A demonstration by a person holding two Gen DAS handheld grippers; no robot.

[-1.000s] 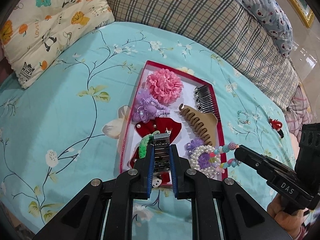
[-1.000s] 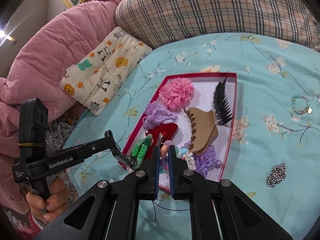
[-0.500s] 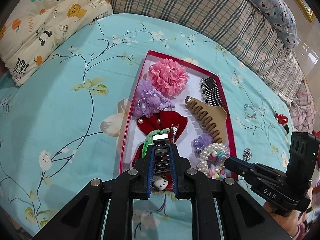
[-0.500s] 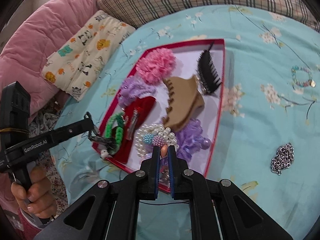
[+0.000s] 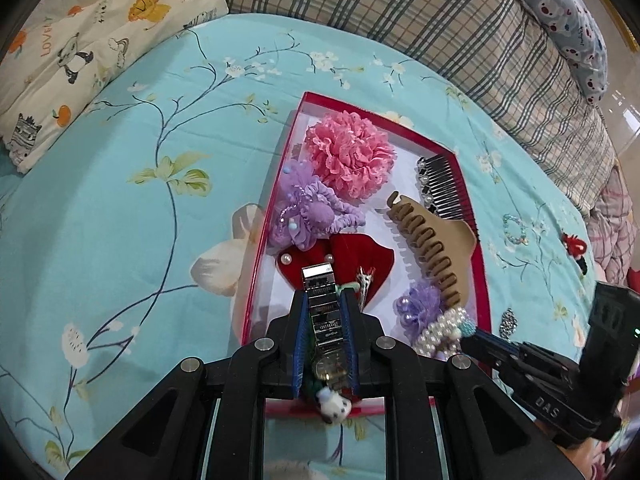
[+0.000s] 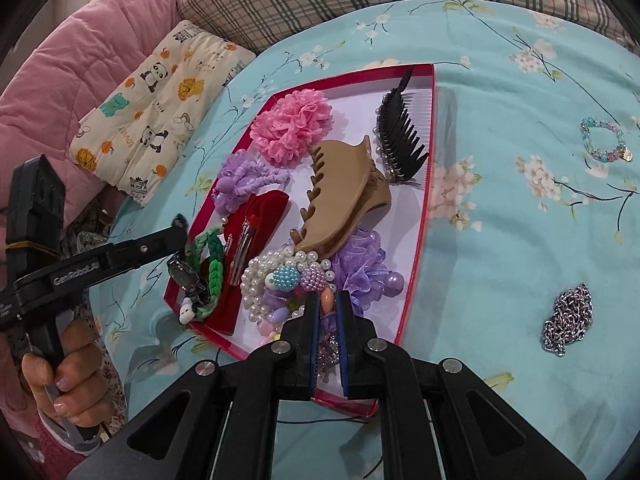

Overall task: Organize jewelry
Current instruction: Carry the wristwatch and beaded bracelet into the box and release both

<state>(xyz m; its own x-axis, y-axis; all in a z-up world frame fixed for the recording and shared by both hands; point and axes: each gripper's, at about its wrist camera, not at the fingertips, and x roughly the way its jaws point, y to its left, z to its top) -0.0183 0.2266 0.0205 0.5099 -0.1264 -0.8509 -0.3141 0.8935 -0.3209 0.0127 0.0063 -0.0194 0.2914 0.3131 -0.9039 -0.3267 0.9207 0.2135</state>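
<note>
A red-rimmed tray (image 5: 276,200) (image 6: 425,216) on the bed holds hair pieces and jewelry. My left gripper (image 5: 323,300) is shut on a silver metal watch (image 5: 322,304), low over the tray's near end above a red bow (image 5: 360,258); it also shows in the right wrist view (image 6: 182,264). My right gripper (image 6: 325,304) is shut on a colourful bead string (image 6: 326,302) over the tray's near corner, beside a pearl bracelet (image 6: 276,272). A beaded bracelet (image 6: 604,144) and a silver chain (image 6: 566,320) lie on the sheet right of the tray.
The tray also holds a pink flower scrunchie (image 5: 348,154), purple scrunchies (image 5: 308,212), a tan claw clip (image 5: 432,240), a black comb (image 5: 444,188) and a green braided band (image 6: 212,256). Plaid pillows (image 5: 400,12) and a cartoon cushion (image 5: 80,32) lie behind. A red charm (image 5: 574,244) lies far right.
Both grippers came down and forward over the tray's near end. The right gripper lowered the bead string beside the pearl bracelet. The left still grips the watch.
</note>
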